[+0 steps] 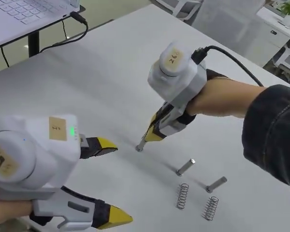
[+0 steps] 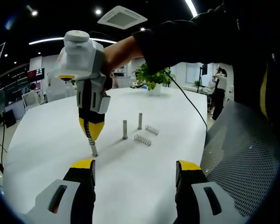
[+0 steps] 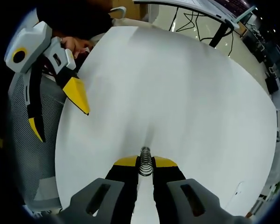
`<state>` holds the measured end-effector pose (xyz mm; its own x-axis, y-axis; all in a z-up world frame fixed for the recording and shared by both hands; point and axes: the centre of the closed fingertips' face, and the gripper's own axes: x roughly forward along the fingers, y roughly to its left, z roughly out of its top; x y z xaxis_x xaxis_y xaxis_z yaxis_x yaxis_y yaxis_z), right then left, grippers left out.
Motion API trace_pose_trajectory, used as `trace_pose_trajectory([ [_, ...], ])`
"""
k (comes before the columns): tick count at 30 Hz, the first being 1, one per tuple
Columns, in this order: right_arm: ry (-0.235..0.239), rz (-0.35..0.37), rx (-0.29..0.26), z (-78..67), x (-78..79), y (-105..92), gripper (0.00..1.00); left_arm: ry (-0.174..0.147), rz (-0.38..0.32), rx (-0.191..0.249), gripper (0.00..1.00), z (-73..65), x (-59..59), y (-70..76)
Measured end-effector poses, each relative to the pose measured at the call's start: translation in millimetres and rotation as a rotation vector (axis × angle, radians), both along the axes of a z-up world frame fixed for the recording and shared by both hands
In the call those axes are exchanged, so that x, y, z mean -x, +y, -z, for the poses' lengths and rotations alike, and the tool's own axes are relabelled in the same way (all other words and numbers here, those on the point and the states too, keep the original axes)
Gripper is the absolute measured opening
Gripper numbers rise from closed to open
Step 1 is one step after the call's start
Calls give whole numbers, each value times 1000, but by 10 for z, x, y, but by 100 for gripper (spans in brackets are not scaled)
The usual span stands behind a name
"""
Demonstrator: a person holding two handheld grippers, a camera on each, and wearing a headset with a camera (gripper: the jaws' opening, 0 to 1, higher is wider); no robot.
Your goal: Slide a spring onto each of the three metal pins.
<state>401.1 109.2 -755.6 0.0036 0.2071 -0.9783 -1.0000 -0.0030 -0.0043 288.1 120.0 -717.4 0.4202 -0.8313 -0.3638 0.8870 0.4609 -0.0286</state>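
**A:** Starting far left: the white left tool (image 1: pixel 121 181) with yellow-tipped jaws hangs released, jaws wide apart with nothing between them, low over the plain white table (image 1: pixel 111 63).

**B:** Next across, the right tool (image 3: pixel 145 161) is clenched on a small coiled steel spring (image 3: pixel 145 168). It's pointing down at the first short grey metal pin (image 1: pixel 140 146), and spring and pin look lined up. Whether the coil is partway down the pin, I can't tell.

**A:** How's that spring going to behave?

**B:** I'd say light and bouncy. Thin wire like that could buckle or flick out if it's squeezed too hard. The mid-coil grip looks sensible, since it leaves the lower mouth free. The pin looks stiff and smooth, but it's only standing on its base, so a sideways shove could tip it.

**A:** Moving right, two bare pins (image 1: pixel 185 167) (image 1: pixel 216 184) stand upright near each other. Just in front of them, two loose springs (image 1: pixel 182 195) (image 1: pixel 211 208) lie on their sides, apart from the pins.

**B:** They're round, so they may roll when nudged. Pinching each one across the middle looks best.

**A:** And the room to move?

**B:** There's plenty of open table around the pins. The silver laptop (image 1: pixel 24 12) and its black cable (image 1: pixel 80 20) sit well back on the left. In the left gripper view the table edge curves past on the right, with a grey mesh chair (image 2: pixel 238 154) beyond it, and that's the side to watch.
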Motion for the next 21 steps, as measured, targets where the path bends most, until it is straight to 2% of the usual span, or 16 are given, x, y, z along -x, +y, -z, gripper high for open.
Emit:
trace_pose_trajectory([
  [4,-10,-20,40,101,20,-15,8,2,-3,-3,66,10,3,5],
  [11,2,-6,49,197,71,-17,9,4,-11,-5,65,14,6,36],
  [21,-10,2,54,263,86,-38,9,5,-11,-8,65,26,10,32],
])
